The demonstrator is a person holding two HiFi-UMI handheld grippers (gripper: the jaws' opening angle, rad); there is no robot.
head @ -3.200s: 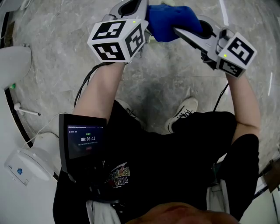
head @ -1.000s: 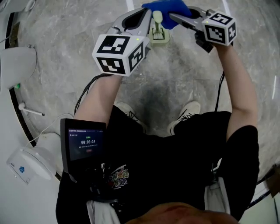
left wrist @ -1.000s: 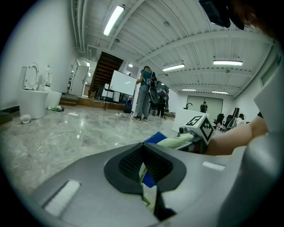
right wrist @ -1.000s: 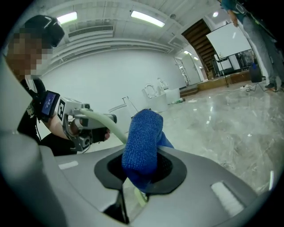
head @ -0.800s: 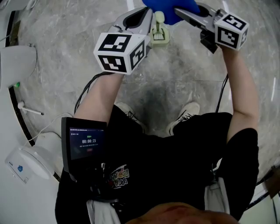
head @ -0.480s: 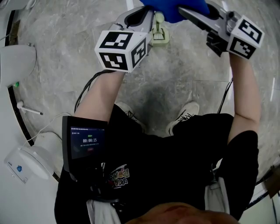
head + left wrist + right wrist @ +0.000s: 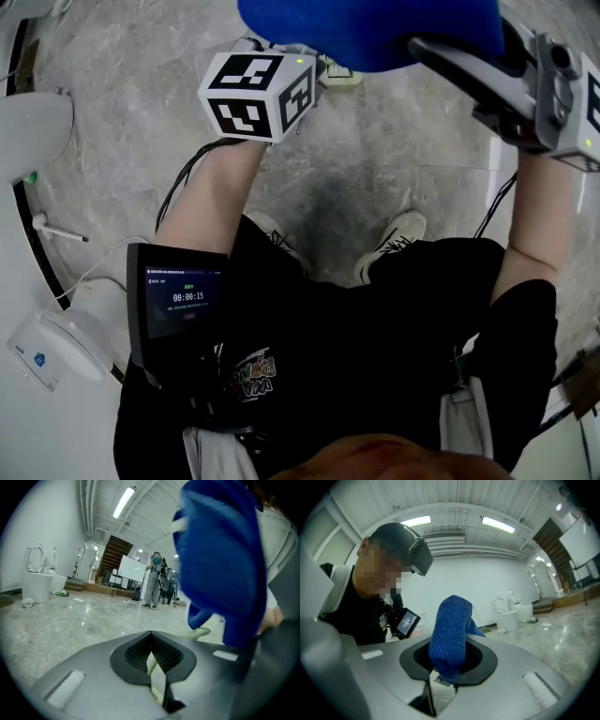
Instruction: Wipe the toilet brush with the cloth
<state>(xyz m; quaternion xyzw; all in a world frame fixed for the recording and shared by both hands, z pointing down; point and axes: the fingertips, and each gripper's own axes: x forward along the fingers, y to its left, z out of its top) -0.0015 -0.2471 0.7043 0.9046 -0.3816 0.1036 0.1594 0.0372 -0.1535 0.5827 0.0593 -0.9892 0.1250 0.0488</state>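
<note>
The right tool (image 7: 445, 674) is clenched tight on the blue cloth (image 7: 450, 630). In the right gripper view the cloth sticks straight up out of the jaws like a fat fuzzy roll, with a corner flopping off to the side.

The left tool (image 7: 151, 641) has its jaws squeezed together on a thin pale-green strip that looks like the handle of the toilet brush (image 7: 153, 667). It's only a sliver wedged in the slot, so not much of it shows.

In the left gripper view the cloth hangs just ahead of the left tool's jaws, up and to the right, and fills most of that side. Another pale-green bit pokes out right under the cloth's lower edge, touching it or close to it. Whether the cloth is actually wrapped around that bit can't be made out.

From the head view the cloth is a big blue blob at the top, sitting over the nose of the left tool so its jaws are covered there. The right tool comes in from the right with the cloth on its tip. A corner of the cream brush holder (image 7: 339, 73) peeks out just below the cloth, down on the marble floor (image 7: 375, 178). There's a toilet (image 7: 33, 131) way off to the left.
</note>
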